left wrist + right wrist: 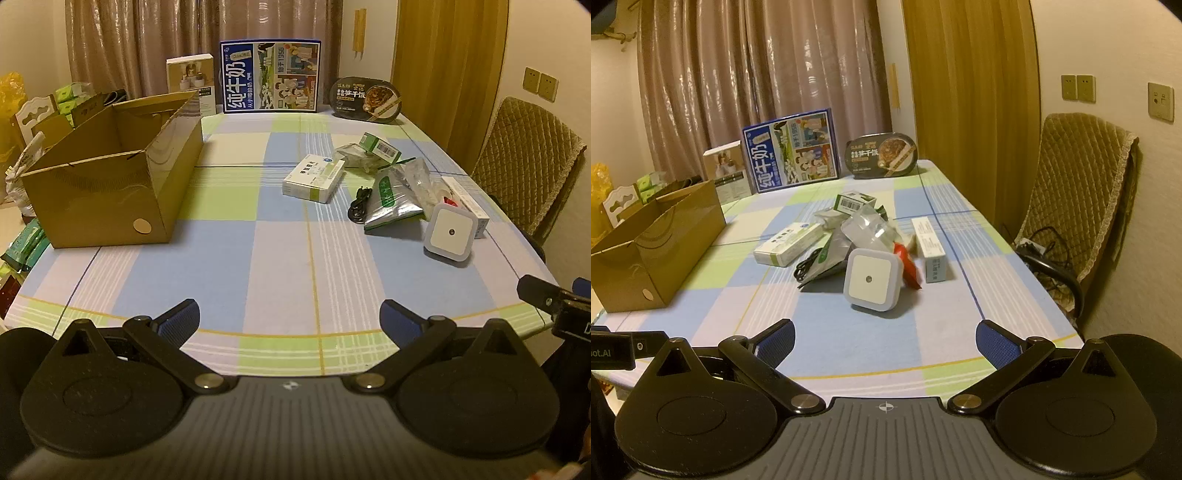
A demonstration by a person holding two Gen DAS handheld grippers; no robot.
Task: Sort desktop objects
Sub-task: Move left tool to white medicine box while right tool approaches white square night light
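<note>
Right wrist view shows the right gripper with jaws wide apart and holding nothing, low over the desk near the white night light. The left gripper is the same, with the empty cardboard box off to its left. The things lie in a messy heap, so grabbing the night light could drag the black cable or knock the packets off.
</note>
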